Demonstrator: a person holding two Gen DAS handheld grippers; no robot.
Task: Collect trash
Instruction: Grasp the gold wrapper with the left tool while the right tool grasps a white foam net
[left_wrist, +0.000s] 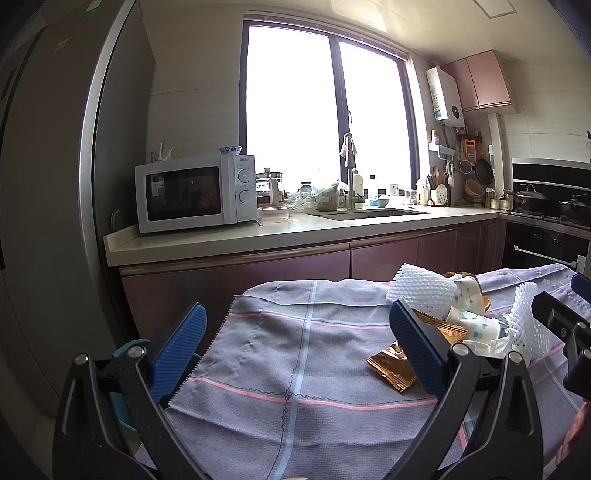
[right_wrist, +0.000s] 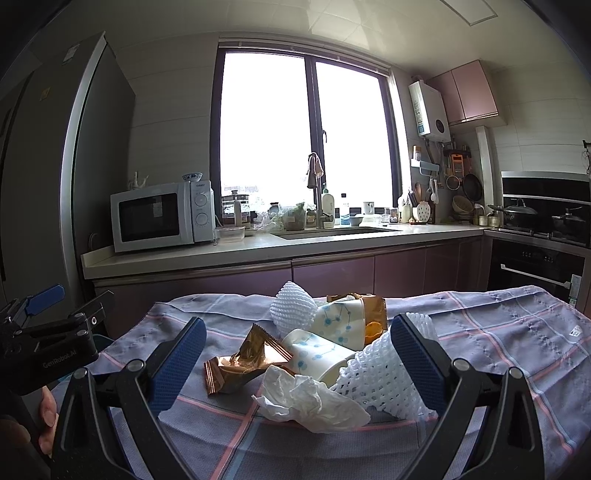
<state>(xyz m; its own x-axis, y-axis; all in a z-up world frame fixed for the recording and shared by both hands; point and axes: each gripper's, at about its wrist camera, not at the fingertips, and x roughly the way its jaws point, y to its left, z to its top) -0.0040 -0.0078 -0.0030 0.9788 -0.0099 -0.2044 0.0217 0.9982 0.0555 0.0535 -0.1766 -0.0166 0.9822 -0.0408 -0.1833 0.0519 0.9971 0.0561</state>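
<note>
A heap of trash lies on a table with a grey-blue checked cloth. In the right wrist view I see a crumpled white tissue, two gold foil wrappers, two paper cups with blue dots, and white foam fruit nets. My right gripper is open, its fingers on either side of the heap, holding nothing. My left gripper is open and empty over bare cloth, left of the heap. In the left wrist view a gold wrapper, the cups and a foam net show.
A teal bin shows partly below the table's left edge. Beyond the table runs a kitchen counter with a microwave and a sink. A fridge stands at the left, an oven and stove at the right.
</note>
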